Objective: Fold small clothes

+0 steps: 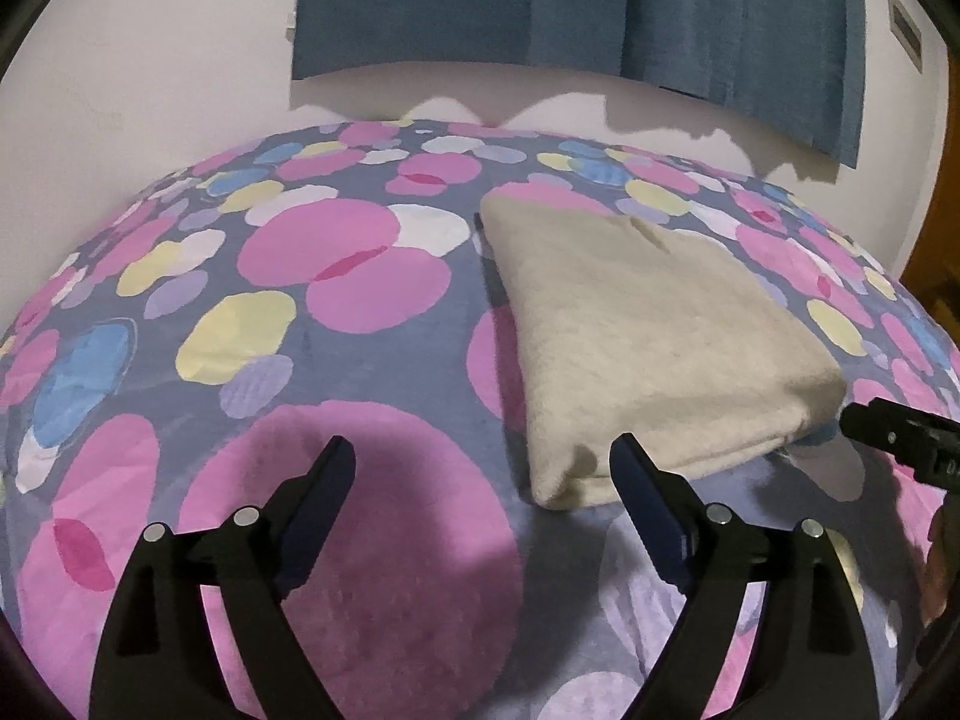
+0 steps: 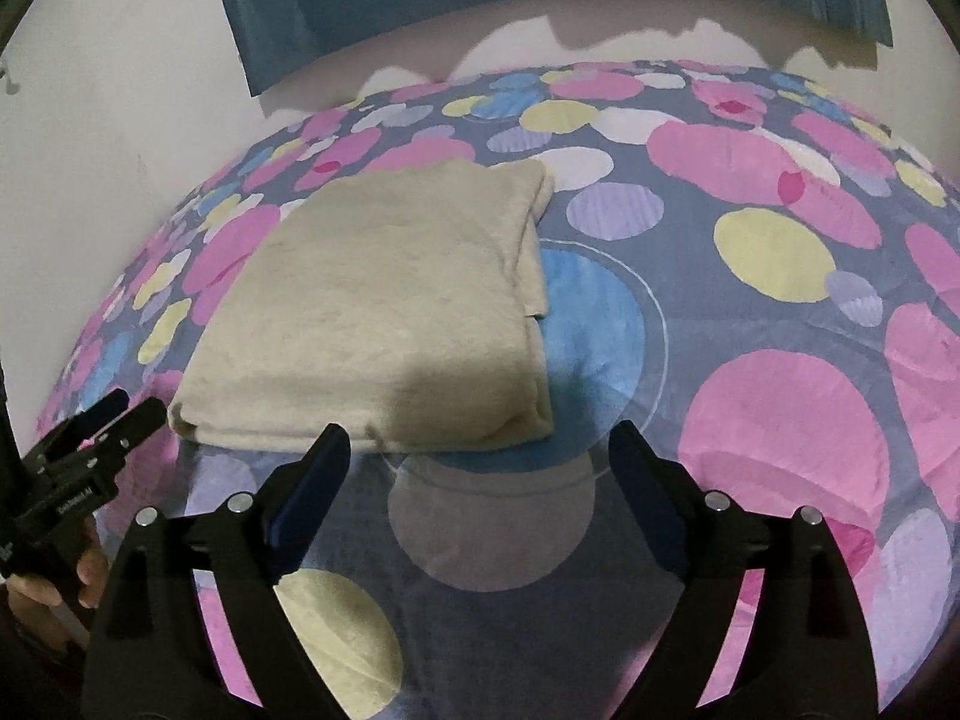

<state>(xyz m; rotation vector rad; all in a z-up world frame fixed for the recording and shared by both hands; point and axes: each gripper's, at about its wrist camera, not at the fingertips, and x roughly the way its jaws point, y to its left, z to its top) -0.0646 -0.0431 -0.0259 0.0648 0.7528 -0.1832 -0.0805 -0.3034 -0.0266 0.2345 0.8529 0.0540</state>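
A beige garment [image 1: 648, 324] lies folded into a thick rectangle on the spotted bedspread [image 1: 336, 360]. In the left wrist view my left gripper [image 1: 483, 450] is open and empty, just short of the fold's near left corner. The right gripper shows at the right edge [image 1: 900, 438], close to the fold's near right corner. In the right wrist view the folded garment [image 2: 384, 312] lies ahead and left. My right gripper [image 2: 480, 438] is open and empty, its left finger at the fold's near edge. The left gripper [image 2: 96, 426], held by a hand, shows at the left.
The bedspread [image 2: 750, 330] carries pink, yellow, blue and lilac spots and covers the whole bed. A white wall [image 1: 150, 90] and a blue curtain [image 1: 570, 6] stand behind the bed. A wooden door edge [image 1: 942, 228] is at the far right.
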